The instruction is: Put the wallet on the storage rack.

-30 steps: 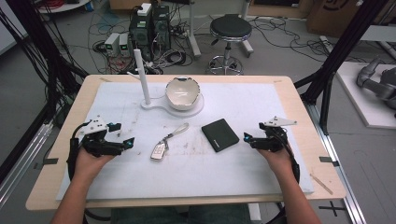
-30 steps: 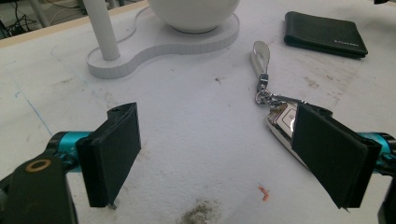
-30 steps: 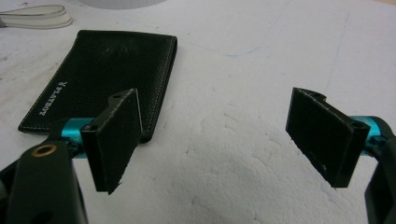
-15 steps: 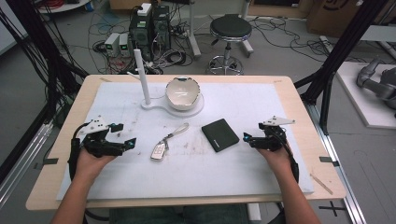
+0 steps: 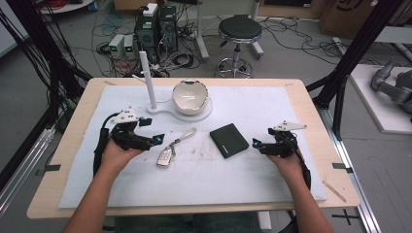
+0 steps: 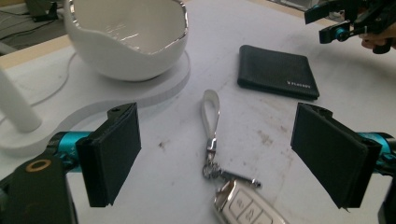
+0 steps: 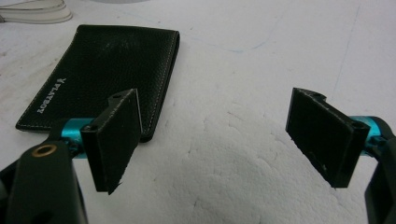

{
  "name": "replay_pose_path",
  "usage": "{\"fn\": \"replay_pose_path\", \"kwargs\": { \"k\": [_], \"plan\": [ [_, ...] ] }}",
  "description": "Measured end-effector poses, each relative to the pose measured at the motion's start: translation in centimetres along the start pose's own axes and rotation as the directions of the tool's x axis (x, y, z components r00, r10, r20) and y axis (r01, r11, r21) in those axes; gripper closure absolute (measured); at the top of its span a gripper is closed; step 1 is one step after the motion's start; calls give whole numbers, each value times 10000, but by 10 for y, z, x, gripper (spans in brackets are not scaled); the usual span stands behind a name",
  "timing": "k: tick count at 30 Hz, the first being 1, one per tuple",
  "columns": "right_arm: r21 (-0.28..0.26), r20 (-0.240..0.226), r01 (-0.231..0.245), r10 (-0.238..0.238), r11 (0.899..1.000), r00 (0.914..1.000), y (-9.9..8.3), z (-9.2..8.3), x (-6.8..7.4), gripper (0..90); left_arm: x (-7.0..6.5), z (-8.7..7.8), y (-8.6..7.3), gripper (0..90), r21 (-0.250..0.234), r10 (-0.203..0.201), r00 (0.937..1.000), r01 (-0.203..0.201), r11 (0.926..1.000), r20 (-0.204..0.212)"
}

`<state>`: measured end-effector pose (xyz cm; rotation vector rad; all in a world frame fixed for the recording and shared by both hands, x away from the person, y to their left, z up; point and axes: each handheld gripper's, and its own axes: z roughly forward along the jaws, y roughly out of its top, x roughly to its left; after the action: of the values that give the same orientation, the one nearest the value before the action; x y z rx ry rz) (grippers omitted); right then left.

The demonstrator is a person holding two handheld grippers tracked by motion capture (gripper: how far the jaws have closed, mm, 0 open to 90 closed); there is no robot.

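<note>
Two grippers hovered over desk (image 5: 252,194), jaws apart: left gripper (image 5: 158,139) just left of key fob (image 5: 165,157), right gripper (image 5: 256,144) right of wallet (image 5: 229,140).

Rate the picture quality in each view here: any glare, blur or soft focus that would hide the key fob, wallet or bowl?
High view: evenly lit, slightly soft, key fob small but readable. Left gripper view: glare on the bowl inside wall, fob cut off by the bottom edge, near jaws slightly soft. Right gripper view: wallet sharp, its lettering legible, white mat somewhat washed out.
</note>
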<state>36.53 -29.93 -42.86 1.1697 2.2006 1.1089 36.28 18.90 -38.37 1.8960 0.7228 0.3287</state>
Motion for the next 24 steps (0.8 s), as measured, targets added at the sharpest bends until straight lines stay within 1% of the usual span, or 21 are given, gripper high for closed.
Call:
{"fn": "replay_pose_path", "kwargs": {
  "k": [2, 5, 7, 9, 10, 12, 15, 17, 20, 24],
  "plan": [
    [0, -8, -45, 45, 10000, 10000, 0, -1, 0, 186, -1, 11, 6, 159, 133, 70, 9999, -71, 9999, 84],
    [-11, 27, -92, 92, 10000, 10000, 0, -2, 0, 186, -4, 29, 16, 160, 383, 271, 9992, -282, 9989, 288],
    [4, -33, -88, 88, 10000, 10000, 0, -2, 0, 186, -7, 42, 22, 160, 424, 328, 9988, -344, 9985, 368],
    [36, -15, -74, 74, 10000, 10000, 0, -2, 1, 186, -11, 56, 28, 159, 643, 451, 9981, -478, 9968, 420],
    [23, -44, -54, 54, 10000, 10000, 0, -2, 1, 186, -12, 61, 30, 159, 667, 523, 9977, -551, 9962, 439],
    [37, -56, -52, 52, 10000, 10000, 0, -2, 1, 186, -17, 72, 36, 159, 869, 786, 9963, -813, 9929, 345],
    [14, -195, -32, 32, 10000, 9998, 0, 0, 2, 186, -23, 87, 43, 160, 1061, 921, 9944, -973, 9896, 521],
    [8, -175, -26, 26, 10000, 9998, 0, 0, 2, 186, -26, 96, 48, 162, 1141, 1058, 9926, -1121, 9871, 593],
    [39, -181, -83, 84, 10000, 9998, 0, 0, 2, 186, -29, 109, 52, 162, 1237, 1057, 9910, -1153, 9856, 816],
    [-60, -187, -153, 152, 9999, 9997, 0, -1, 0, 186, -32, 125, 57, 162, 1389, 1086, 9878, -1237, 9826, 1114]
  ]
}}
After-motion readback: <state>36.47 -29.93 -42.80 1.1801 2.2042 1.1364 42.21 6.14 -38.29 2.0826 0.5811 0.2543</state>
